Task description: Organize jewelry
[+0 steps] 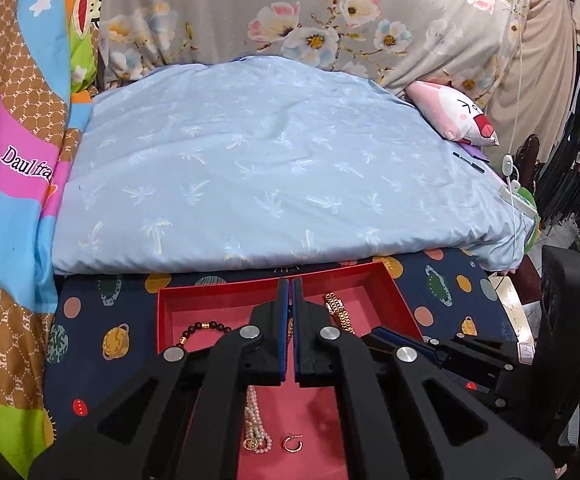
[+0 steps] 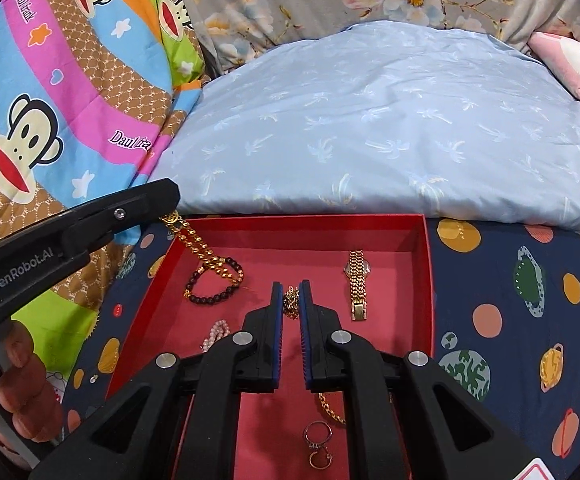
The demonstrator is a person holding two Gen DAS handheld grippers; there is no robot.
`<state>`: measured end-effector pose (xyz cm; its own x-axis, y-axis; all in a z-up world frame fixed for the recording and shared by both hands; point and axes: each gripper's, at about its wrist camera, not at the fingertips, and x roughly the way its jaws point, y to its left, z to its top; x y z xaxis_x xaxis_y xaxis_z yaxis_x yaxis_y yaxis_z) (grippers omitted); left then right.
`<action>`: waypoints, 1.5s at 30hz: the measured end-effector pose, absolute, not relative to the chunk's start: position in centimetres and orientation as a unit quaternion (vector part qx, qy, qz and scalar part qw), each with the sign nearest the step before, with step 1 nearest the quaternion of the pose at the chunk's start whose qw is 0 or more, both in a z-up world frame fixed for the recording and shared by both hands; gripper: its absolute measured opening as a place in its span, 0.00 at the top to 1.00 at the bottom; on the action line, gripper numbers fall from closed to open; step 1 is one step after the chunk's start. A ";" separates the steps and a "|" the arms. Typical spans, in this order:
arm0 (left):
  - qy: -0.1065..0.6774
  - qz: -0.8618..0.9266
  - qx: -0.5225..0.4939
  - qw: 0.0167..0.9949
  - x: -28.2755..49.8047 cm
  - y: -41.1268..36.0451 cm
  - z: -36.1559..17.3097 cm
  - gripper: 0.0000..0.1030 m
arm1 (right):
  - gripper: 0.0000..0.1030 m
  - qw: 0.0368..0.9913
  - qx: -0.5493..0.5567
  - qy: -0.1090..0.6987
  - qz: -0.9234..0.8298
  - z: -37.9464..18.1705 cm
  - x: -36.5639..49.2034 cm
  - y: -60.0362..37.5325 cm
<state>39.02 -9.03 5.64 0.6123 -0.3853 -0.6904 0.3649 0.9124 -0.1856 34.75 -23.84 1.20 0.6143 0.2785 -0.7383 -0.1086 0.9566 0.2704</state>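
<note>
A red box (image 2: 426,248) with a pink floor lies on the planet-print sheet. In it lie a dark bead bracelet (image 2: 209,284), a gold watch (image 2: 357,284), a pearl necklace (image 1: 254,420) and rings (image 2: 317,438). My left gripper (image 1: 290,292) is shut on one end of a gold chain (image 2: 197,246), which hangs from its tip (image 2: 165,200) down to the box floor. My right gripper (image 2: 291,296) is shut on the chain's other end (image 2: 290,300) over the box's middle. The chain is almost hidden in the left wrist view.
A light blue quilt (image 1: 269,168) lies just behind the box. A colourful cartoon blanket (image 2: 69,120) is at the left, a pink plush (image 1: 456,114) at the back right. The dark planet sheet (image 2: 510,300) surrounds the box.
</note>
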 end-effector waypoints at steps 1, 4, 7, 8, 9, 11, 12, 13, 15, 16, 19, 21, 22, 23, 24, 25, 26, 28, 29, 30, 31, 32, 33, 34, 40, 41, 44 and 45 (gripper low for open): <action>0.388 -0.207 -0.013 0.898 39.2 -9.1 5.6 0.99 | 0.88 0.896 0.097 0.420 0.105 1.3 34.8 -23.8; 0.381 -0.202 -0.012 0.902 39.3 -9.1 5.7 0.99 | 0.76 0.900 0.102 0.412 0.098 1.6 34.9 -24.2; 0.366 -0.195 -0.005 0.910 39.1 -8.9 6.2 0.94 | 0.73 0.904 0.102 0.404 0.094 2.1 34.7 -24.5; 0.364 -0.191 -0.006 0.912 39.1 -8.8 6.4 0.89 | 0.72 0.905 0.101 0.402 0.093 2.3 34.6 -24.6; 0.360 -0.185 -0.010 0.914 39.0 -8.5 6.7 0.76 | 0.69 0.907 0.100 0.399 0.091 2.5 34.4 -24.7; 0.354 -0.174 -0.017 0.919 38.7 -8.1 7.1 0.60 | 0.67 0.910 0.096 0.394 0.086 2.8 34.0 -24.8; 0.352 -0.172 -0.017 0.920 38.6 -7.9 7.3 0.60 | 0.66 0.911 0.094 0.393 0.086 2.9 33.8 -24.8; 0.349 -0.169 -0.012 0.922 38.3 -7.8 7.6 0.60 | 0.65 0.912 0.091 0.391 0.085 3.1 33.5 -24.8; 0.345 -0.156 0.002 0.926 37.7 -7.6 7.8 0.60 | 0.63 0.913 0.089 0.389 0.083 3.3 32.9 -24.8; 0.342 -0.148 0.012 0.928 37.3 -7.5 7.9 0.60 | 0.62 0.913 0.091 0.388 0.083 3.4 32.6 -24.9; 0.339 -0.141 0.027 0.930 36.0 -7.3 8.0 0.60 | 0.60 0.915 0.086 0.386 0.076 3.8 31.6 -25.0; 0.339 -0.134 0.037 0.930 35.0 -7.1 8.1 0.60 | 0.58 0.917 0.083 0.384 0.069 4.2 30.5 -24.9; 0.337 -0.130 0.043 0.932 34.4 -7.1 8.1 0.60 | 0.56 0.918 0.082 0.383 0.068 4.3 30.0 -24.9; 0.335 -0.125 0.050 0.933 33.8 -7.0 8.1 0.60 | 0.55 0.918 0.080 0.383 0.064 4.4 29.3 -24.8; 0.332 -0.119 0.061 0.934 33.0 -7.1 8.2 0.60 | 0.54 0.919 0.077 0.382 0.060 4.5 28.7 -24.7; 0.330 -0.115 0.067 0.934 32.4 -7.0 8.3 0.60 | 0.52 0.921 0.072 0.380 0.056 4.7 27.7 -24.4; 0.332 -0.114 0.069 0.934 31.7 -6.9 8.4 0.60 | 0.52 0.922 0.068 0.377 0.049 4.9 26.7 -24.2; 0.336 -0.115 0.068 0.932 30.5 -6.8 8.5 0.60 | 0.50 0.924 0.063 0.375 0.040 5.1 25.2 -23.8; 0.338 -0.114 0.070 0.931 29.7 -6.8 8.5 0.60 | 0.50 0.925 0.061 0.373 0.036 5.3 24.3 -23.6; 0.339 -0.111 0.071 0.932 29.2 -6.7 8.5 0.60 | 0.48 0.926 0.061 0.370 0.032 5.5 23.5 -23.4; 0.339 -0.109 0.071 0.932 28.6 -6.6 8.4 0.60 | 0.45 0.927 0.062 0.368 0.028 5.7 22.5 -23.2; 0.341 -0.109 0.071 0.931 27.8 -6.4 8.4 0.60 | 0.45 0.928 0.064 0.367 0.024 5.9 21.6 -23.0; 0.343 -0.107 0.070 0.931 27.3 -6.3 8.3 0.60 | 0.43 0.928 0.066 0.365 0.021 6.1 20.6 -22.9; 0.344 -0.105 0.069 0.931 26.7 -6.2 8.3 0.60 | 0.41 0.929 0.069 0.364 0.018 6.2 19.8 -22.8; 0.356 -0.104 0.064 0.926 23.0 -5.6 7.6 0.60 | 0.37 0.929 0.086 0.359 0.011 6.8 15.5 -22.0; 0.359 -0.106 0.062 0.925 22.4 -5.5 7.4 0.60 | 0.37 0.930 0.085 0.358 0.008 6.9 15.0 -21.8; 0.365 -0.107 0.057 0.923 21.0 -5.2 7.0 0.60 | 0.34 0.931 0.083 0.356 0.000 7.0 13.1 -21.4; 0.368 -0.105 0.057 0.922 20.4 -5.1 6.7 0.60 | 0.34 0.930 0.087 0.357 -0.001 6.9 12.6 -21.4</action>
<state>20.35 -5.08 6.70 0.7074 -0.1524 -0.6902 0.2359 0.9714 0.0274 12.57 -21.37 6.94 0.7453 0.0609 -0.6639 0.0631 0.9849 0.1611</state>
